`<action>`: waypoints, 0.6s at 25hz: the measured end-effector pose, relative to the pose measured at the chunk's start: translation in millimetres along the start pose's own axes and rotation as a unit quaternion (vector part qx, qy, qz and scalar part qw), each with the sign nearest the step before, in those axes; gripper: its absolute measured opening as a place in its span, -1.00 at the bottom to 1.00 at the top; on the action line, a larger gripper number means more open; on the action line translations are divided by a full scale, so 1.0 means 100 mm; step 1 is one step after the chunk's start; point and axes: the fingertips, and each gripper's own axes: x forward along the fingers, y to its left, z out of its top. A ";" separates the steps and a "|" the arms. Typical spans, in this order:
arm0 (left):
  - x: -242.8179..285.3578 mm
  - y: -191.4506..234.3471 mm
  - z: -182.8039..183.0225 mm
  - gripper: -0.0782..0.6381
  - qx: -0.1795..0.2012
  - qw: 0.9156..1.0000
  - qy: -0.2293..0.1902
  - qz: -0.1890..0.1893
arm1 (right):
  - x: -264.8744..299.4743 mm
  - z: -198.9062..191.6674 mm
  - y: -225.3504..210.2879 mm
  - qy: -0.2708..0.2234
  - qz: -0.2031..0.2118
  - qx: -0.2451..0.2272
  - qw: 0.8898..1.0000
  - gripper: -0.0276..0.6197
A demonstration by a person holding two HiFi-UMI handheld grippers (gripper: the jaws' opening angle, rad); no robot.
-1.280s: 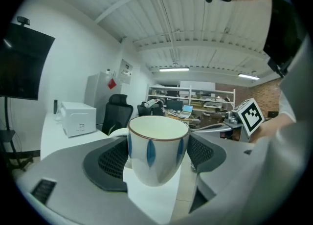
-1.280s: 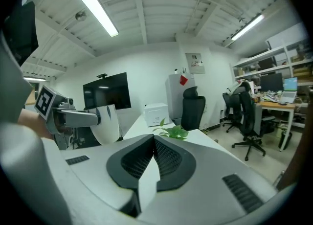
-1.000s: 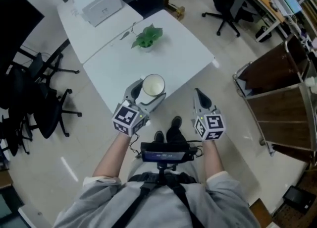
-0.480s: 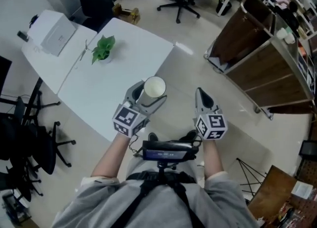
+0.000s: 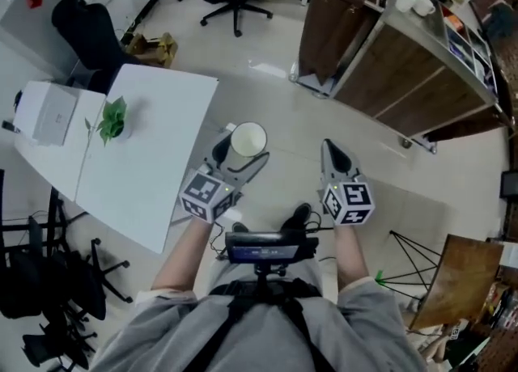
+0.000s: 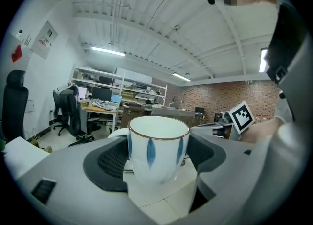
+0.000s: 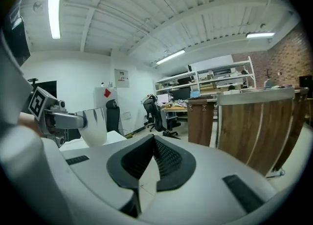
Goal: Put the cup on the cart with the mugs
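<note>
The white table point(image 5: 154, 156) had a small potted plant point(image 5: 112, 120) sitting on it. Over on the wooden cart point(image 5: 405, 71), a couple of mugs point(image 5: 413, 2) sat up top.

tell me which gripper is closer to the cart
Right. The right gripper, shut and empty, sits just below-left of the cart in the head view; the left gripper, holding the cup, is farther left, by the table.

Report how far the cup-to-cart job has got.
Done: the cup is off the white table, clamped in the left gripper. In hand: it is held over open floor, short of the wooden cart; the right gripper is shut and empty. Left: reach the cart and set the cup beside the mugs on its top.
</note>
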 end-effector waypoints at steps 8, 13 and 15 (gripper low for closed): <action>1.17 -0.62 0.17 0.26 0.013 0.998 0.003 -0.062 | -0.24 0.13 -1.24 -0.014 -0.042 0.009 0.999 -0.90; 1.84 -1.01 0.32 0.26 0.017 0.996 0.001 -0.092 | -0.49 0.21 -1.95 -0.022 -0.077 0.021 0.997 -0.90; 2.06 -1.20 0.37 0.26 0.027 0.994 0.001 -0.109 | -0.59 0.24 -2.14 -0.023 -0.085 0.025 0.996 -0.90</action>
